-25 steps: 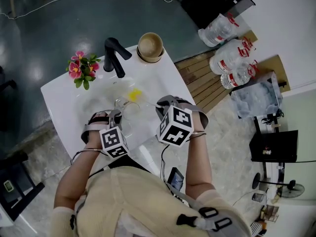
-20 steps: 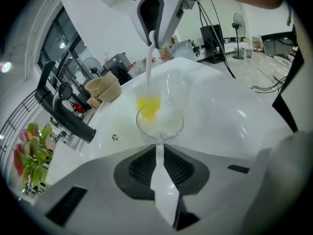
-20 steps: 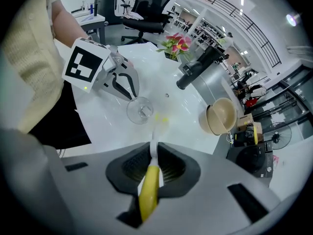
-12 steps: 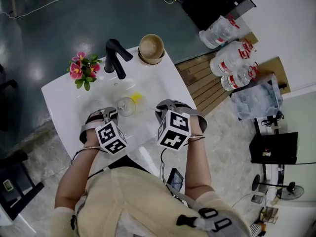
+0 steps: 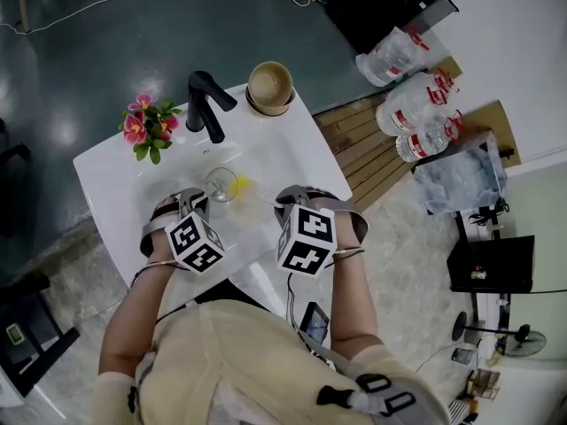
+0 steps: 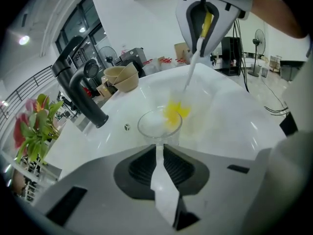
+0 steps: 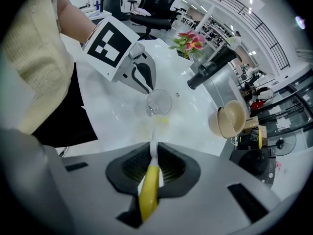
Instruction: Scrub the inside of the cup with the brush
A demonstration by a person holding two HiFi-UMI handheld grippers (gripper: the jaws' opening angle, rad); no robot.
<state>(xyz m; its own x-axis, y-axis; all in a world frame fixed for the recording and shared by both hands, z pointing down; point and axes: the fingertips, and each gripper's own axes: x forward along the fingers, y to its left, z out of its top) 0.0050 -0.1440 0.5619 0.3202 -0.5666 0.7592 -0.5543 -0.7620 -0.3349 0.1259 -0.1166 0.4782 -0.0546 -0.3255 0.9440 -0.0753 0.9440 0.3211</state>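
Cup: the clear cup (image 6: 159, 124) hangs over the white sink (image 5: 266, 149), in front of the black faucet (image 5: 205, 104), its round mouth tipped towards the brush.
Left gripper: the left gripper (image 6: 157, 148) has its jaws nearly together, pinching a thin pale edge of the cup; probably the near wall, though the glass is too clear to be sure.
Right gripper: the right gripper (image 7: 153, 153) is pressed shut on the yellow handle of the brush (image 7: 149, 190), which points steeply down at the cup.
Brush head: the white stem ends in a yellow bristle head (image 6: 175, 112) at the cup's far rim, overlapping it.
Change in cup: a second ago it sat lower in the head view; it now lies closer to the faucet.
Change in brush: the yellow head stood apart from the cup, up and to its right; now it meets the rim.
Change in left gripper: its marker cube (image 5: 195, 243) has rolled, showing a turned pattern.
Surroundings: pink flowers (image 5: 146, 124) and stacked tan bowls (image 5: 270, 85) flank the faucet, unmoved.
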